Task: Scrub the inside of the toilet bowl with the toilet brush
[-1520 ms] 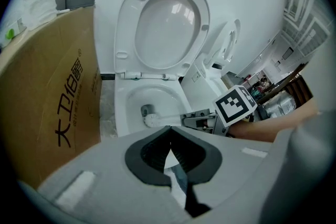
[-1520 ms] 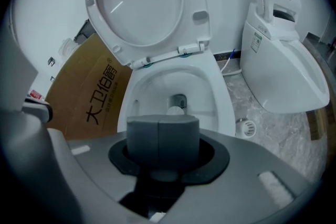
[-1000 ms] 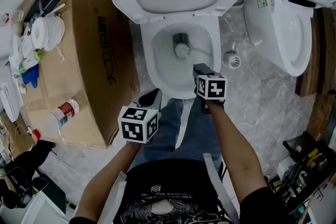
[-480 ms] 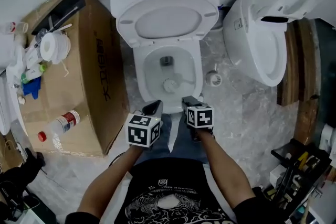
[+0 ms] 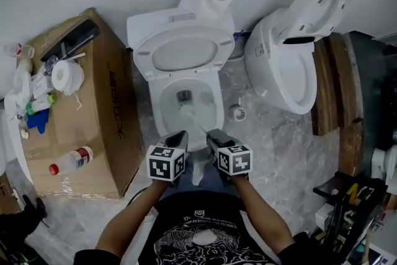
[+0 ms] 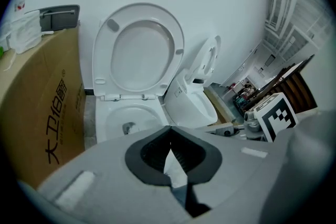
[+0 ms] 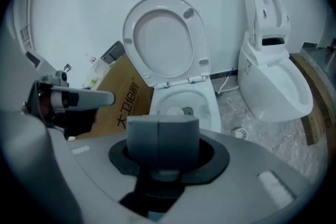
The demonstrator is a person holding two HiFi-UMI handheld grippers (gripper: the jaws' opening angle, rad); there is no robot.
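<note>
Toilet brush (image 5: 188, 113) head down in toilet bowl (image 5: 218, 113) — handle clamped by right gripper (image 5: 214, 134); left gripper (image 5: 178, 134) closed, empty.

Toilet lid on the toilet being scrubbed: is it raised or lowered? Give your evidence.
Raised. The lid stands upright, leaving the bowl open with the brush inside.

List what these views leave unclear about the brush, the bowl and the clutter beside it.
1. Grip on the toilet brush: in the right gripper view, the handle is hidden behind the right gripper's shut jaws.
2. Near wall of the toilet bowl: in the left gripper view, the left gripper's body covers it.
3. Label on the bottle: too small in the head view.
4. Bristle condition: too small in the head view.
</note>
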